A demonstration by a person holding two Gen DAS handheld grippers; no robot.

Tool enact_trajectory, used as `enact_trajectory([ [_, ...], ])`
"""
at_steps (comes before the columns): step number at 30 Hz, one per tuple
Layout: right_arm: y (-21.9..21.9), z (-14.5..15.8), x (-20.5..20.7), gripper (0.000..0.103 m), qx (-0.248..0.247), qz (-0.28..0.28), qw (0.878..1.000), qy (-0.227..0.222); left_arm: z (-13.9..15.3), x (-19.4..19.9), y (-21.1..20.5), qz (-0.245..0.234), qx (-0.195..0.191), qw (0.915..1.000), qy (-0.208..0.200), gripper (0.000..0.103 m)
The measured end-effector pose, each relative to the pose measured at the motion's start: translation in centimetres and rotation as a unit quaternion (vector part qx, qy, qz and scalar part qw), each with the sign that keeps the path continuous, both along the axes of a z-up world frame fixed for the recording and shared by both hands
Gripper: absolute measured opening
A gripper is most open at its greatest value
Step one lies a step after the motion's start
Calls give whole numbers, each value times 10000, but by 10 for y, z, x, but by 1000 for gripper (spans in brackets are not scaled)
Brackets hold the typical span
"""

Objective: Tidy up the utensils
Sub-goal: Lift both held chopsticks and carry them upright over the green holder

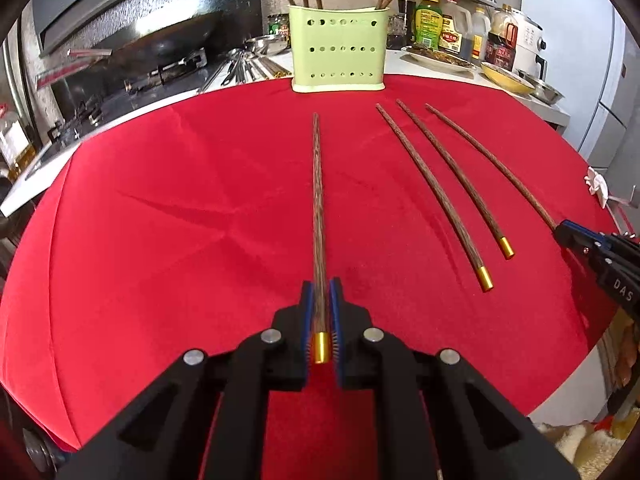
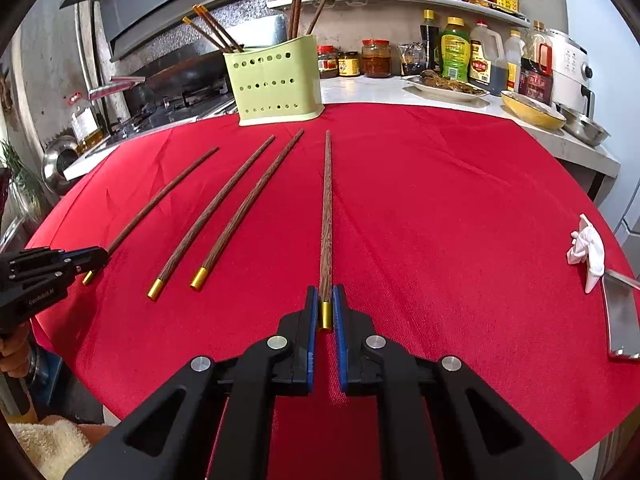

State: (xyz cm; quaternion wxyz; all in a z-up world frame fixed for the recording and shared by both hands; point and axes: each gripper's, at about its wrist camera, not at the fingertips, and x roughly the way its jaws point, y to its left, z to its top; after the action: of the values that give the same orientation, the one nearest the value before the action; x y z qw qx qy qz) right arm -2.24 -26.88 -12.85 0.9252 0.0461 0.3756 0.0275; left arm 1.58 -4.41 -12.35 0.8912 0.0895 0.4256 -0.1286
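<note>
Four brown wooden chopsticks with gold caps lie on a red cloth [image 1: 160,240]. In the left wrist view my left gripper [image 1: 321,284] is shut on the cap end of the leftmost chopstick [image 1: 318,200], which points at the green perforated holder [image 1: 340,48]. My right gripper [image 2: 326,290] is shut on the rightmost chopstick [image 2: 327,216] near its gold cap. Two loose chopsticks [image 2: 216,216] [image 2: 252,204] lie side by side between them. The holder [image 2: 276,84] stands at the cloth's far edge with several chopsticks upright in it.
A crumpled white tissue [image 2: 586,248] and a flat metal blade [image 2: 622,316] lie at the cloth's right edge. Behind the holder are sauce bottles [image 2: 454,52], jars, plates of food [image 2: 444,88], bowls and a white appliance. A wok [image 1: 168,36] sits on the stove at the left.
</note>
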Motion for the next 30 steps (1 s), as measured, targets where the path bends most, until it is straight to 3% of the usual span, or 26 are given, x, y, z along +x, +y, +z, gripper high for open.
enact_trajectory([
  [6,7,0,-2,10,-281,-22,9996,-66,-1,-2,-8,-94,320,9993,-143,8],
  [14,5,13,-7,7,-254,-44,9991,-334,10,-4,5,-49,-115,9996,-245,7],
  [22,-4,67,-15,7,-126,-125,9950,-981,74,-17,26,15,-696,9910,-1141,7],
  [30,-8,118,-13,7,-38,-108,9874,-1581,130,-23,32,-119,-937,9765,-1938,7],
])
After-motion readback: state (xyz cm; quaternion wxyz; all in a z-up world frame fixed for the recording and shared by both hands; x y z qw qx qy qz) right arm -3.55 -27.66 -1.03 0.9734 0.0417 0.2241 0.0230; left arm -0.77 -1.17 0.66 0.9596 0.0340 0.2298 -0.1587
